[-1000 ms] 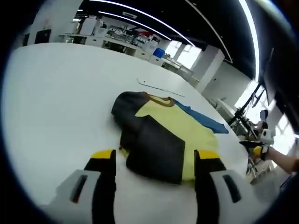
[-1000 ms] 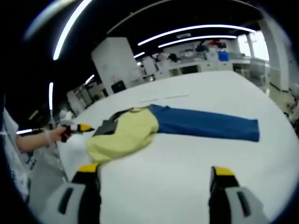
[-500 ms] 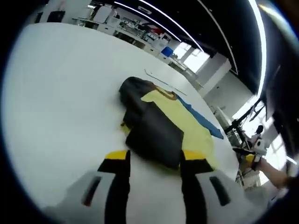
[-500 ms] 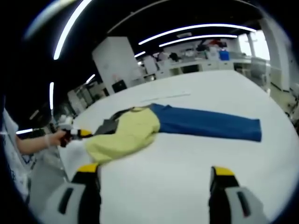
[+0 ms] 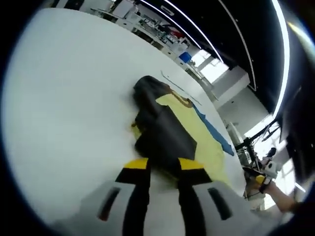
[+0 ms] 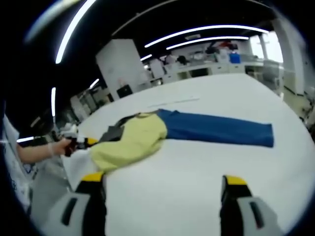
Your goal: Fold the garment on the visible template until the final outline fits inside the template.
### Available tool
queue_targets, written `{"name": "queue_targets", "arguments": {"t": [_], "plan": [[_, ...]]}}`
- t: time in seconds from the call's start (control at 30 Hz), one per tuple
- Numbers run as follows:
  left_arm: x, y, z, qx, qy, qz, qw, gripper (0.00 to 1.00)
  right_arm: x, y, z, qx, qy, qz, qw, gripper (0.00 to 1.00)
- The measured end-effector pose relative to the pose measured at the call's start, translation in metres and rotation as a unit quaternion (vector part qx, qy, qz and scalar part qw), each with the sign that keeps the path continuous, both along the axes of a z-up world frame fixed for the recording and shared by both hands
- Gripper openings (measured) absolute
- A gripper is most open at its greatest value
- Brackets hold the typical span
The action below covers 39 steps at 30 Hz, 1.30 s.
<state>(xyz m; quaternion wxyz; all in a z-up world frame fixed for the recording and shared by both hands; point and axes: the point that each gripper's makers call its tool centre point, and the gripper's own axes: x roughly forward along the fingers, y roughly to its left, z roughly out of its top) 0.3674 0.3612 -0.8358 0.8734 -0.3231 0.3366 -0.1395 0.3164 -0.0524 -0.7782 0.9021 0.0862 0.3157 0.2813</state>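
Garment [image 6: 147, 135] lies across the white table [image 6: 197, 187] at mid-frame in the right gripper view, yellow body toward the left, blue sleeve stretched right. At lower centre of the left gripper view, the left gripper [image 5: 162, 169] has its jaws drawn close on the garment's dark sleeve [image 5: 165, 140] edge. At bottom, the right gripper [image 6: 162, 184] hovers with jaws spread wide, well apart from the cloth. A hand [image 6: 56, 147] shows at left.

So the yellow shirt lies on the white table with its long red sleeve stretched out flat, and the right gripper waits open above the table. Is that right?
Not quite: the stretched-out sleeve is blue, not red, as the right gripper view shows. The rest holds: the yellow shirt lies on the white table, and the right gripper waits open above it.
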Motion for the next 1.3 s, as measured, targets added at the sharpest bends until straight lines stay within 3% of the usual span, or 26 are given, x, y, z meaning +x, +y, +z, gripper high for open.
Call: {"name": "queue_targets", "arguments": {"t": [0.13, 0.3, 0.53, 0.57, 0.8, 1.13, 1.2, 1.3], "plan": [[0.001, 0.003, -0.002, 0.001, 0.0, 0.006, 1.0, 0.05, 0.0, 0.0, -0.001, 0.001, 0.001, -0.002, 1.0, 0.97], [-0.001, 0.005, 0.002, 0.007, -0.005, 0.012, 0.9999, 0.0, 0.0, 0.001, 0.0, 0.002, 0.0, -0.002, 1.0, 0.97], [-0.011, 0.006, 0.015, 0.009, -0.014, 0.021, 0.9996, 0.0, 0.001, 0.001, 0.0, 0.004, -0.001, 0.0, 1.0, 0.97], [-0.005, 0.017, 0.012, 0.007, -0.015, 0.024, 0.9996, 0.0, 0.001, 0.001, 0.0, 0.003, -0.001, 0.0, 1.0, 0.97], [-0.008, 0.034, 0.026, 0.024, -0.033, 0.024, 0.9989, 0.0, 0.001, 0.003, 0.0, 0.002, 0.0, 0.003, 1.0, 0.97], [-0.025, 0.103, 0.045, 0.105, -0.044, 0.054, 0.992, 0.0, 0.007, 0.013, 0.004, 0.003, -0.003, 0.012, 0.9999, 0.98], [-0.019, 0.134, 0.038, 0.135, -0.041, 0.057, 0.9884, 0.0, 0.008, 0.014, 0.003, 0.002, -0.001, 0.014, 0.9999, 0.97], [-0.029, 0.144, 0.043, 0.139, -0.036, 0.069, 0.9872, 0.0, 0.01, 0.016, 0.002, 0.001, 0.0, 0.017, 0.9999, 0.97]]}}
